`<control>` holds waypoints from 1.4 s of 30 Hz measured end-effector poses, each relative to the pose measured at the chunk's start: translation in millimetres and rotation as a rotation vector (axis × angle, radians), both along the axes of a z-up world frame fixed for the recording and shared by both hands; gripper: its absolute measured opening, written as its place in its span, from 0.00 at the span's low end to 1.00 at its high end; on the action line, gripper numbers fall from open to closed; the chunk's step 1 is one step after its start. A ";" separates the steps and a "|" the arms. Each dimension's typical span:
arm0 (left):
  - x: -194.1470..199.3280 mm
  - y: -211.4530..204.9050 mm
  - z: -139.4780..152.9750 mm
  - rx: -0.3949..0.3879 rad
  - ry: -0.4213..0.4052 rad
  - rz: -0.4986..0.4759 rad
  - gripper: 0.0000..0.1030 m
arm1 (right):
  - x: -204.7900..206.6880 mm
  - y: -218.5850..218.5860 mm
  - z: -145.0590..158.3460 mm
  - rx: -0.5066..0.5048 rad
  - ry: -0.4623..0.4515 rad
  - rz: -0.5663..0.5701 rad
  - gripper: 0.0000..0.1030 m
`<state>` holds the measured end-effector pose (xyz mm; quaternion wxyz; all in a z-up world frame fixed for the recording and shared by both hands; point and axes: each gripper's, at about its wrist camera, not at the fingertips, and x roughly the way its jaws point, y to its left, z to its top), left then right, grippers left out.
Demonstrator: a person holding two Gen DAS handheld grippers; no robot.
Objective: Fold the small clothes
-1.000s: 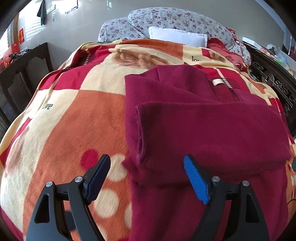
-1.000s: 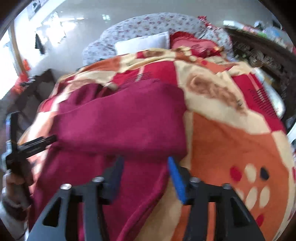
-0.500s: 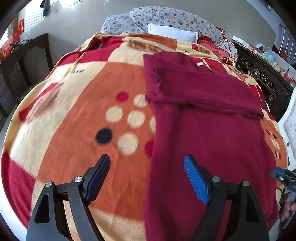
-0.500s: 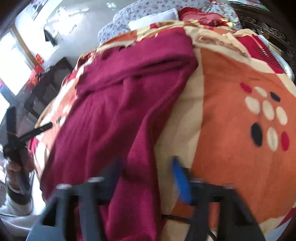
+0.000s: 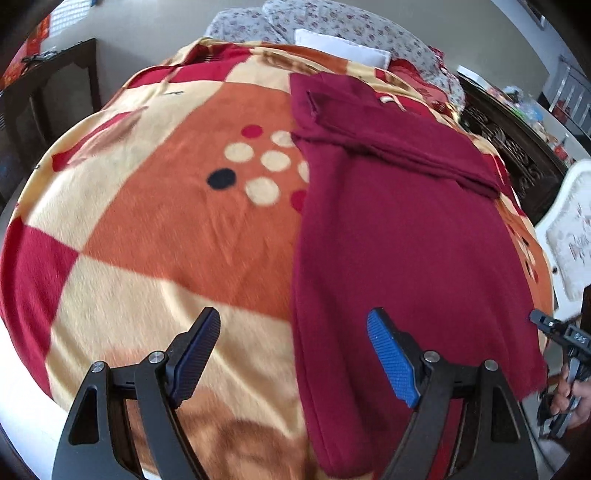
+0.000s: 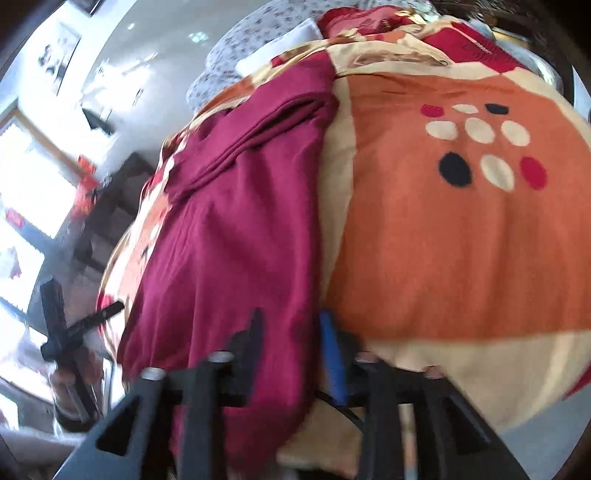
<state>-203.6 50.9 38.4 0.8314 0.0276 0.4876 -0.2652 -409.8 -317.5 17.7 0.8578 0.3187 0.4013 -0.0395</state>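
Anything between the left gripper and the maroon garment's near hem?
Nothing visible. The left gripper hangs open over the maroon garment, its left edge between the jaws, with only bare blanket beside it.

Black angular tongs (image 5: 293, 354) with silver screws, ribbed blue pads (image 5: 392, 360); second, blurred tongs (image 6: 290, 350) alike

No legible text; only blurred, unreadable lettering on the blanket (image 5: 173, 92)

Bed under checked blanket (image 5: 155, 229), floral pillows (image 5: 332, 22) at pale wall (image 5: 147, 40), dark carved cabinet (image 5: 517, 155) alongside, bright window (image 6: 26, 184) beyond.
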 end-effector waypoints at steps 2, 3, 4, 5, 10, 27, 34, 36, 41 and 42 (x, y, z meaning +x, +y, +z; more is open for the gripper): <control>-8.8 0.1 -4.2 0.013 0.014 -0.024 0.79 | -15.0 6.4 2.6 -0.012 0.024 0.031 0.54; -11.0 0.0 -5.9 0.018 0.023 -0.031 0.79 | -21.6 6.8 1.8 0.011 0.033 0.044 0.54; -13.1 0.4 -8.3 0.022 0.033 -0.036 0.79 | -29.7 6.7 0.9 0.041 0.040 0.051 0.55; -16.2 1.7 -11.9 0.023 0.049 -0.039 0.79 | -38.4 6.1 0.2 0.073 0.041 0.056 0.55; -23.6 7.0 -23.8 0.000 0.097 -0.025 0.82 | -51.8 8.1 -2.3 0.164 -0.018 0.057 0.69; -44.5 1.6 -28.3 0.000 0.125 -0.027 0.97 | -18.3 20.6 -28.2 0.314 -0.098 0.137 0.73; -48.5 -0.3 -29.5 0.012 0.116 -0.029 0.97 | -11.8 23.8 -26.8 0.292 -0.089 0.159 0.73; -48.3 -1.5 -29.8 0.020 0.113 -0.033 0.97 | -12.2 24.6 -28.0 0.290 -0.093 0.158 0.73; -48.0 -1.6 -29.2 0.013 0.106 -0.046 0.97 | -11.2 29.8 -23.0 0.223 -0.087 0.180 0.55; -48.5 -2.1 -28.9 0.012 0.100 -0.055 0.96 | -10.5 31.5 -22.0 0.201 -0.083 0.190 0.50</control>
